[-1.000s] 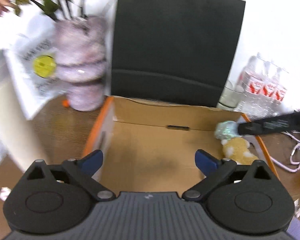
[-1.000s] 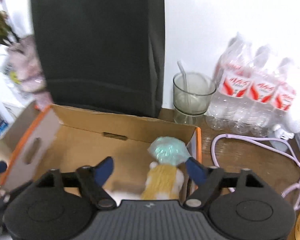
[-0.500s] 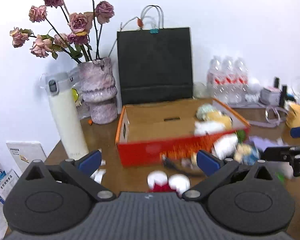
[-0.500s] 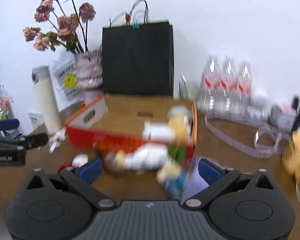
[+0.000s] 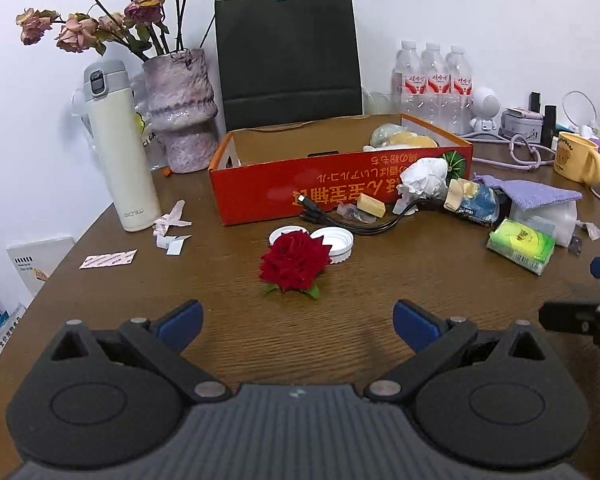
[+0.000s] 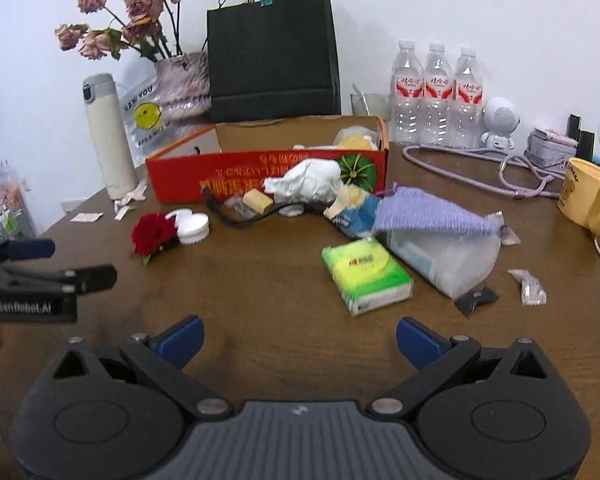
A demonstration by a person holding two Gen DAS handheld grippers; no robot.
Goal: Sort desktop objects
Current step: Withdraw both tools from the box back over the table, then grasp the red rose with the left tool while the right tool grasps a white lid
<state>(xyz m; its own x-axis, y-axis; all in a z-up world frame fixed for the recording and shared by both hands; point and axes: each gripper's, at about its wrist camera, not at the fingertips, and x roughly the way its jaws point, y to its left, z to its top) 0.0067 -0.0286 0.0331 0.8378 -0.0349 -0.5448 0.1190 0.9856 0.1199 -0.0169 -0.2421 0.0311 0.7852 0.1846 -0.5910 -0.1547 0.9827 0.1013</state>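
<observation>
Both tools hang above the worktop (image 5: 228, 296), left tool (image 5: 296, 322) and right tool (image 6: 298, 338) gaping, empty; a rose (image 5: 294, 262) lies before the box (image 5: 332, 188).

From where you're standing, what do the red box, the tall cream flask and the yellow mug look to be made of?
The red box looks like printed cardboard: plain brown inside, with folded flaps. The tall cream flask looks like matte coated metal with a grey plastic flip lid, though the body could be plastic. The yellow mug has a smooth, faintly shiny surface, so ceramic or plastic; I can't tell which.
</observation>
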